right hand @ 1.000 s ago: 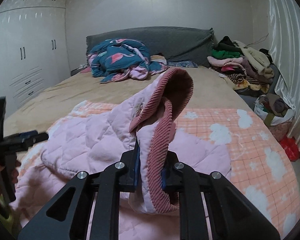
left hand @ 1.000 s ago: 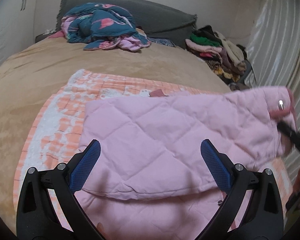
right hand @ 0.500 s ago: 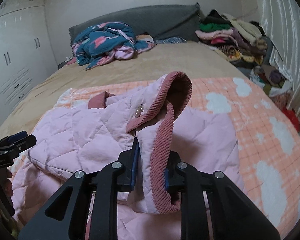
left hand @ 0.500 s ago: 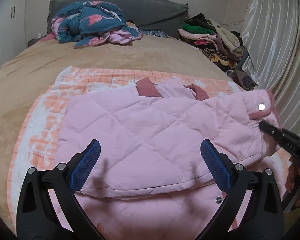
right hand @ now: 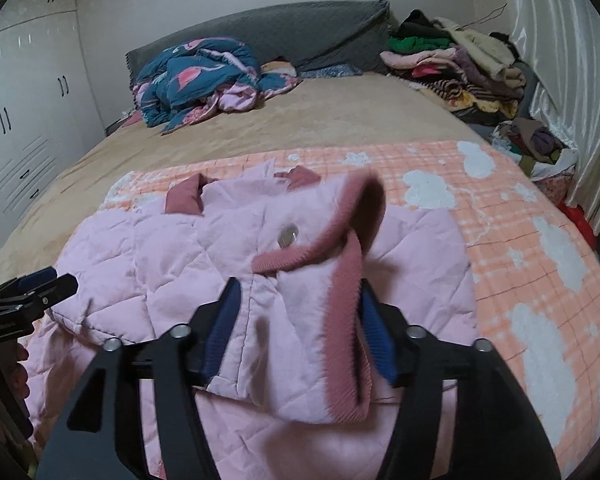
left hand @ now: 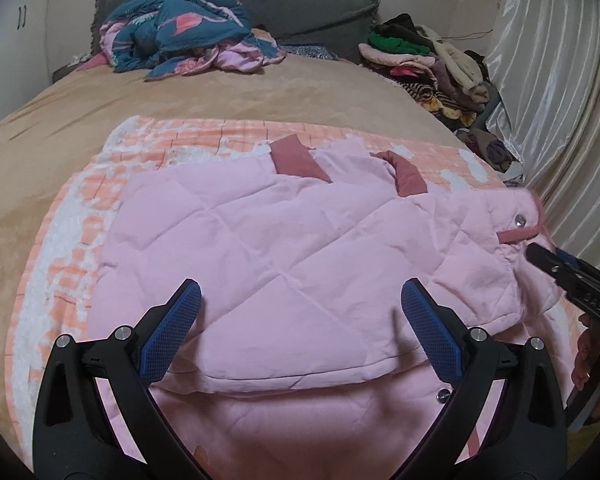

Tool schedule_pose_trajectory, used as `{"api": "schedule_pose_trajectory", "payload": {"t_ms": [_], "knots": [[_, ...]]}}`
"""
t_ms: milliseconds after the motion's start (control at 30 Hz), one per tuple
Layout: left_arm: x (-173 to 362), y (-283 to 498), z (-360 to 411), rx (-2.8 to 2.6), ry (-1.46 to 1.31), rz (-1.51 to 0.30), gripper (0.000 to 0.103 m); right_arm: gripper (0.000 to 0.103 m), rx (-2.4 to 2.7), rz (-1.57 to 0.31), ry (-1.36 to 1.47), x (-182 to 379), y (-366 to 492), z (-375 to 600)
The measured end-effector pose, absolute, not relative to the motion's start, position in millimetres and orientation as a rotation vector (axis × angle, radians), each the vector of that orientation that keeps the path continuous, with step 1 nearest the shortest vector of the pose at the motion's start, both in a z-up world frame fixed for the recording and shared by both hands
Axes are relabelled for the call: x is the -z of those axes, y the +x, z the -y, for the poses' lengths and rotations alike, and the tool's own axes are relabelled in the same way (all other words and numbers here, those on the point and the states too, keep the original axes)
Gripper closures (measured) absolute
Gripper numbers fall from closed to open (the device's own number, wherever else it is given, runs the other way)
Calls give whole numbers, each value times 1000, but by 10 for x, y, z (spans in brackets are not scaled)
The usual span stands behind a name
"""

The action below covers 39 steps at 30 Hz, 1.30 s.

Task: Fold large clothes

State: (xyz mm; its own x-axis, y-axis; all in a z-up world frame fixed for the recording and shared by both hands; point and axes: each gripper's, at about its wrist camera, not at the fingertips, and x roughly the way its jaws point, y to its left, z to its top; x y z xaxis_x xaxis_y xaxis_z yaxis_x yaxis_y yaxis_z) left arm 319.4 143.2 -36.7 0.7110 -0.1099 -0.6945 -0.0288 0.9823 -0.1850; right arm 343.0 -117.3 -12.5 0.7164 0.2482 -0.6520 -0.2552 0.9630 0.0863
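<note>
A pink quilted jacket (left hand: 284,248) with dusty-red ribbed trim lies on an orange-and-white checked blanket (left hand: 60,240) on the bed. One sleeve is folded across the body. My left gripper (left hand: 300,316) is open and empty above the near part of the jacket. My right gripper (right hand: 296,312) has its jaws apart around the sleeve cuff (right hand: 340,264), which rests loosely between them. The right gripper also shows in the left wrist view (left hand: 556,268) at the cuff (left hand: 516,236). The left gripper shows at the left edge of the right wrist view (right hand: 32,284).
A tan bedspread (left hand: 180,104) covers the bed. A teal and pink quilt (left hand: 180,36) is bunched by the grey headboard (left hand: 300,4). A pile of clothes (left hand: 432,60) stands at the far right. A curtain (left hand: 560,120) hangs to the right, white wardrobes (right hand: 20,112) to the left.
My right gripper has carried the sleeve cuff down onto the jacket and its jaws have opened, so the cuff is let go. The left gripper stays open.
</note>
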Motion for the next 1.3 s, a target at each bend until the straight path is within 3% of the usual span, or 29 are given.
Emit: {"api": "schedule_pose_trajectory", "payload": {"t_ms": [500, 833, 967, 1300], "knots": [[780, 3302, -1583, -6, -210, -913, 9, 27, -356, -728, -148, 14, 3445, 733], [781, 3295, -1623, -6, -229, -916, 9, 25, -388, -874, -230, 333, 3796, 246], [781, 3299, -1623, -5, -226, -916, 9, 18, -388, -960, -233, 649, 3964, 201], [761, 3308, -1586, -9, -198, -916, 9, 16, -364, -927, -203, 868, 3951, 247]]}}
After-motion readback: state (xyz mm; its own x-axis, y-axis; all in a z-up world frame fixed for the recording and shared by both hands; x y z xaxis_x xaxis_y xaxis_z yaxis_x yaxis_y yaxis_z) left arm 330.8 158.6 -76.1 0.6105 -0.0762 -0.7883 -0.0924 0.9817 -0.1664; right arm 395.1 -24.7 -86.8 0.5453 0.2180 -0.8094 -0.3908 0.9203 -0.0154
